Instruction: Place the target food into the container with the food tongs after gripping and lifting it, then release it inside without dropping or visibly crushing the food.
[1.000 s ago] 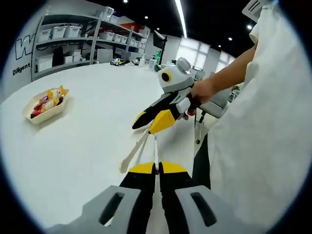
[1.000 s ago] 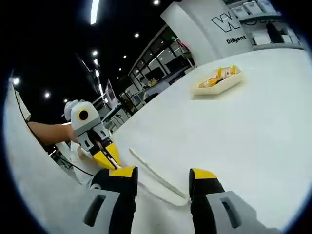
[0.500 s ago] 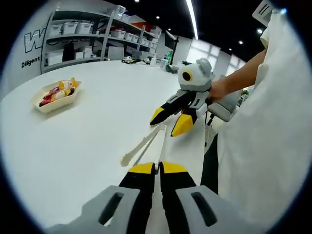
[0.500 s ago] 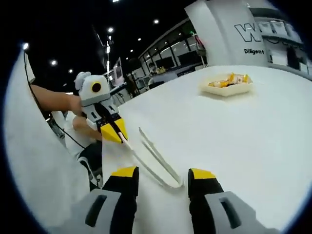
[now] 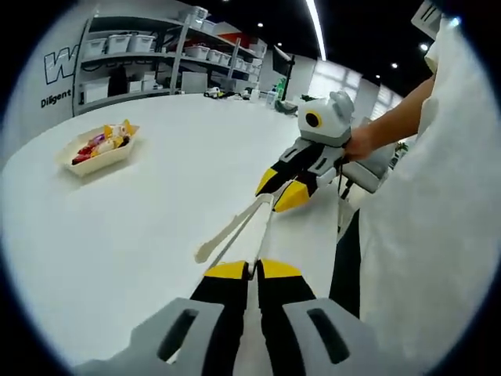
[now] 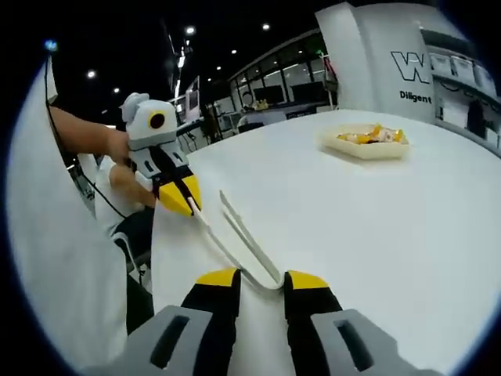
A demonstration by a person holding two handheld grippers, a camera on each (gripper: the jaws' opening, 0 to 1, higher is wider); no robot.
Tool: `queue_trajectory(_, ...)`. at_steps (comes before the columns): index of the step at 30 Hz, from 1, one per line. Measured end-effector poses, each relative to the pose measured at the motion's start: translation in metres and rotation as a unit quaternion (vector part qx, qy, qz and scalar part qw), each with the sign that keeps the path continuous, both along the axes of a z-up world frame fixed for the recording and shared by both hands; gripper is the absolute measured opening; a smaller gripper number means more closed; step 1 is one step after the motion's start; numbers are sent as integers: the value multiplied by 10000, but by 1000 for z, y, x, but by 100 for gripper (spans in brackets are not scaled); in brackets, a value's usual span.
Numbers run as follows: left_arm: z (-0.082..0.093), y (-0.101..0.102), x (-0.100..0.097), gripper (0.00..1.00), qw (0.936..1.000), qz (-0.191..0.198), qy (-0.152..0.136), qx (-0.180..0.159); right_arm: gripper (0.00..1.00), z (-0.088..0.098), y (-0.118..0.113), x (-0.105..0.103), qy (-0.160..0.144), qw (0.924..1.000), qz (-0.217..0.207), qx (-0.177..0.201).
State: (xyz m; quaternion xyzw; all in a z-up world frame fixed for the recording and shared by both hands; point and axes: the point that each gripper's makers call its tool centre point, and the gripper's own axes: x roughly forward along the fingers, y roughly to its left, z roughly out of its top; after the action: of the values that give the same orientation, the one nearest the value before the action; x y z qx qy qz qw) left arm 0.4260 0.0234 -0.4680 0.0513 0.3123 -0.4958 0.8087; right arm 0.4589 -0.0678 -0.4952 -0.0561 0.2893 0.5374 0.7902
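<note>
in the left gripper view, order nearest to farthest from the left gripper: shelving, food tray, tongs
1. tongs, right at the left gripper, one arm pinched in its jaws
2. food tray, across the white table, upper left
3. shelving, behind the table

Left gripper (image 5: 252, 270) sits at the bottom centre of its own view, yellow tips pressed together; in the right gripper view it hangs at upper left, a hand (image 6: 119, 146) behind it. Right gripper (image 6: 261, 279) rises from the bottom centre, tips a narrow gap apart; a hand (image 5: 362, 141) grips it at upper right.
</note>
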Motion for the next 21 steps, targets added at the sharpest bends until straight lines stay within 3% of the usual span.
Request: queue_trajectory(21, -18, 22, 37, 4, 9962, 747, -144, 425, 16, 4, 21, 36, -393, 9986, 6, -354)
